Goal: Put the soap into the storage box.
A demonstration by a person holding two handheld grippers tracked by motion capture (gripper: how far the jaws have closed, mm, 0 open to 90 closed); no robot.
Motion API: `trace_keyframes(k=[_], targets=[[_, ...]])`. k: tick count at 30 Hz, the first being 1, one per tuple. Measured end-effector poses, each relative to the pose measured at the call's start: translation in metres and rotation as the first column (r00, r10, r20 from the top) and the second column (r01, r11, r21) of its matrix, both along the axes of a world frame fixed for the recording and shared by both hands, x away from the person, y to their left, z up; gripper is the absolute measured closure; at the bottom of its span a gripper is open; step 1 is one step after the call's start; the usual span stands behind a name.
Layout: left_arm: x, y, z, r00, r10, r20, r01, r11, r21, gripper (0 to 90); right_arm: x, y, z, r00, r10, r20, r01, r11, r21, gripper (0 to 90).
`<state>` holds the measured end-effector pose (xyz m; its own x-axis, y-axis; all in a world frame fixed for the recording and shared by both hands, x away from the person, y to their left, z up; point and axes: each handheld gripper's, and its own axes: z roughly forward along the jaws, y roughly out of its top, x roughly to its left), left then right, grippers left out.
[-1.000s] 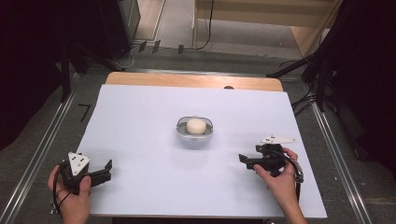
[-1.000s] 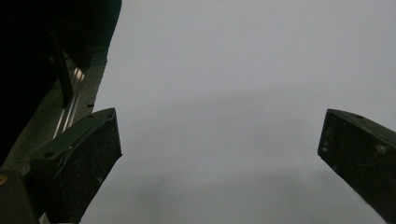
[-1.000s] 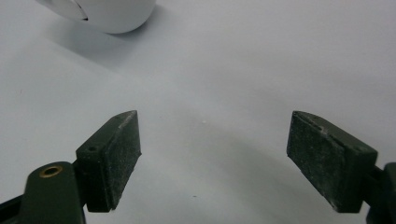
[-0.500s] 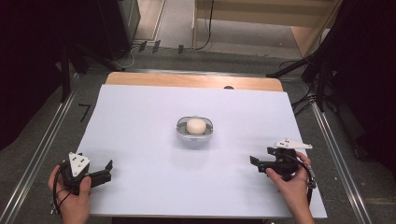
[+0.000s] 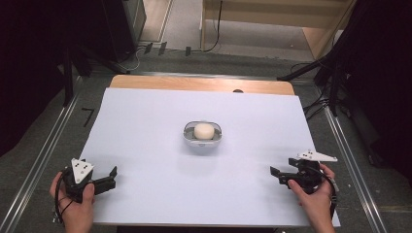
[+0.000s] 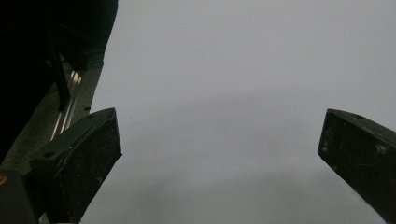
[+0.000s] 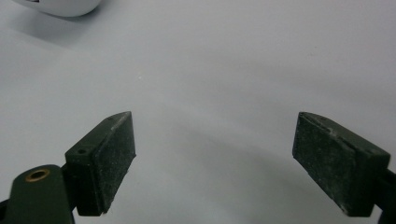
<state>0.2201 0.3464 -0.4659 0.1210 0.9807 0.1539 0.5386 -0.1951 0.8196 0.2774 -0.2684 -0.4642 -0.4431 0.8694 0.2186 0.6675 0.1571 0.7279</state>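
High view, looking down over the person's shoulders: a pale sheet (image 5: pixel 145 126) covers most of the table, with a strip of bare wood (image 5: pixel 160 82) left showing along the far edge and metal rails (image 5: pixel 41 155) running down both sides. Out in the middle sits a small bowl (image 5: pixel 202 140) with a round white ball (image 5: pixel 203 129) resting inside it, and open sheet lies on every side of it. The left gripper (image 5: pixel 112 176) is held low near the near-left corner, close to the sheet's left and near edges, its jaws aimed inward across the sheet. The right gripper (image 5: pixel 274 174) sits near the near-right corner, not far from the right edge, pointing back toward the left. Both are well apart from the bowl, which lies farther out and between the 2 of them. In the left gripper view the 2 jaws stand spread wide with blank sheet between them, and the rail shows at the left. In the right gripper view the jaws are likewise spread with nothing between them, and the bowl's white rim (image 7: pixel 60 7) peeks in at the top left corner
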Motion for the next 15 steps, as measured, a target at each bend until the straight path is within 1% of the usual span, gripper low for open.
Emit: trace_keyframes(k=[5,7,9,11,15], targets=[[0.0,0.0,0.0,1.0,-0.001,0.001,0.001,1.0,-0.001,0.0,-0.003,-0.006,-0.002,0.9999,-0.01,-0.002,0.01,1.0,-0.002,13.5],[0.0,0.0,0.0,1.0,0.0,0.002,0.0,1.0,-0.001,0.0,-0.005,-0.012,-0.003,0.9997,-0.024,-0.004,0.024,1.0,0.002,13.5],[0.0,0.0,0.0,1.0,-0.001,0.002,0.001,1.0,0.0,0.0,-0.005,-0.014,-0.003,0.9996,-0.027,-0.003,0.027,1.0,0.002,13.5],[0.0,0.0,0.0,1.0,-0.001,0.0,0.001,1.0,0.0,0.0,-0.007,-0.021,-0.004,0.9991,-0.042,-0.002,0.042,0.999,0.005,13.5],[0.0,0.0,0.0,1.0,-0.001,-0.001,0.001,1.0,0.0,0.0,-0.009,-0.027,-0.005,0.9986,-0.053,-0.003,0.053,0.999,0.007,13.5]])
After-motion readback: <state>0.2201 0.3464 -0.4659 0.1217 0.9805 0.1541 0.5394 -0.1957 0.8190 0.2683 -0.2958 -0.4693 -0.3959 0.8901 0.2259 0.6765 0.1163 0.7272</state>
